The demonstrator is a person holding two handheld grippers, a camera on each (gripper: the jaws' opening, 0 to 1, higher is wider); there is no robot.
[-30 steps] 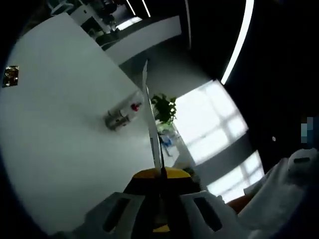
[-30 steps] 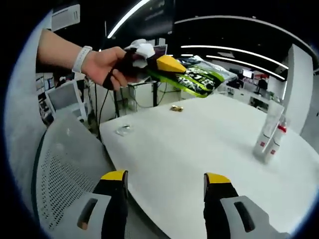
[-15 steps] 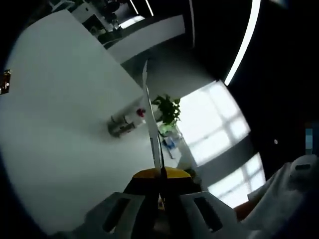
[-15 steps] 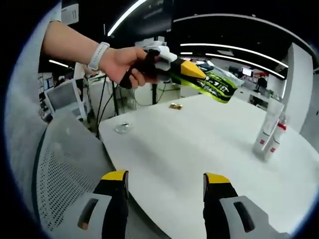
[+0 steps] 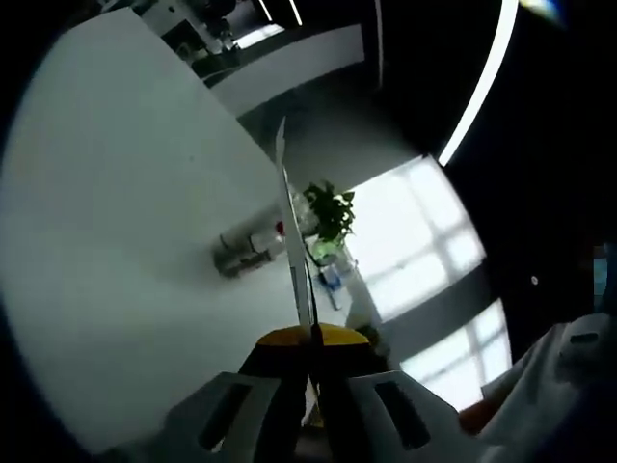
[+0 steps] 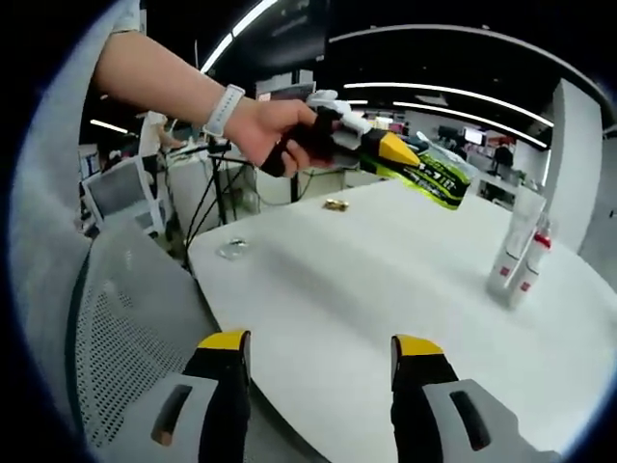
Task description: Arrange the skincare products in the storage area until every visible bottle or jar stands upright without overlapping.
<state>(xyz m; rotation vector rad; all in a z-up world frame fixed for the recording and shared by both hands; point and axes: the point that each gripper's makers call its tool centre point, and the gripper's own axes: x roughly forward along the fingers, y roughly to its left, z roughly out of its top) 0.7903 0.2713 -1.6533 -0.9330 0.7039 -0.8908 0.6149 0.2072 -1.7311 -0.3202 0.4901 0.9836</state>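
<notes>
Green packet (image 6: 436,177): white print, too blurred to read.
Bottles (image 6: 516,258): red marks on labels (no letters legible).
Other text: none.

The left gripper view is dim and tilted, its only strong light a blown-out window (image 5: 415,241) and a curved ceiling strip (image 5: 477,87), with the desk (image 5: 116,241) a dull grey. The right gripper view is brighter: strip lights (image 6: 453,92) overhead leave the desk (image 6: 386,280) evenly lit with soft shadows. Fisheye bending warps both edges, and the near fingers (image 6: 224,386) look slightly soft.
</notes>
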